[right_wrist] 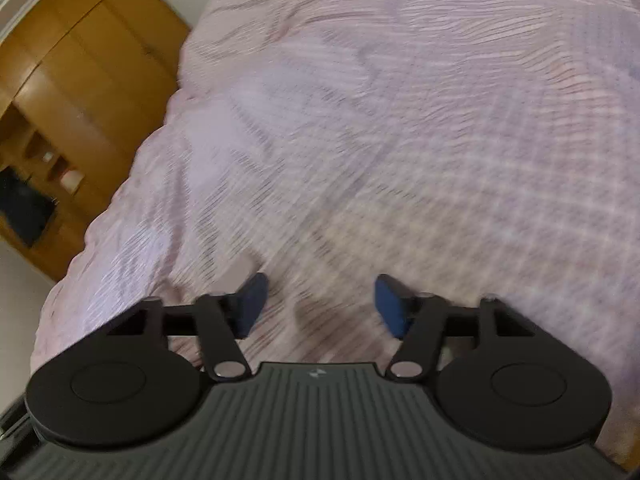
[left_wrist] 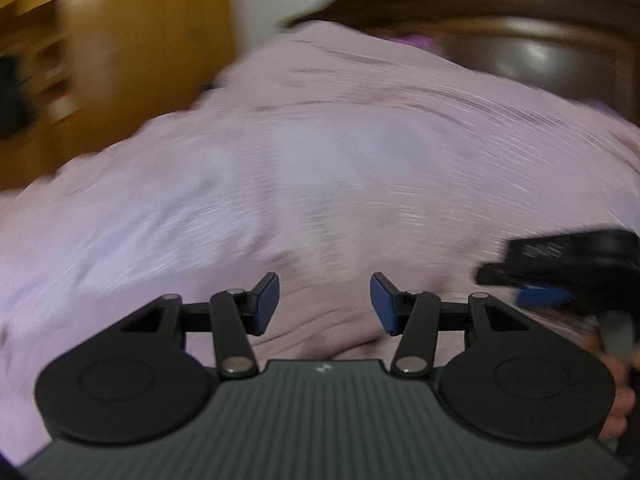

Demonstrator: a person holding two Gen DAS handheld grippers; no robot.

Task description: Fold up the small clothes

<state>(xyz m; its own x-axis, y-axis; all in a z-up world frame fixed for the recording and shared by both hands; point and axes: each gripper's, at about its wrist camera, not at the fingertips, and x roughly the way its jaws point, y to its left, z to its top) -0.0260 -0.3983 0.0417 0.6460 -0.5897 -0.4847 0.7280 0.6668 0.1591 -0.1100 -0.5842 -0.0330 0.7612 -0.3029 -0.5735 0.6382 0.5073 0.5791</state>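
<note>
Pink cloth (left_wrist: pixel 320 160) spreads beneath each empty hand-held gripper, left (left_wrist: pixel 325 304) and right (right_wrist: pixel 321 306), jaws apart.

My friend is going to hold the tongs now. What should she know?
Left tongs: open, holding nothing, above the pink bed cover.
Right tongs: open too, also empty, over the same pink cover. They show at the right edge of the left camera view.
Clothes: no small garment can be made out in either view; both pictures are blurry, and only the ribbed pink cover and a wooden wardrobe show.
Done: no folded piece is in sight.
Left: find a garment, lay it flat on the cover, and fold it.
</note>
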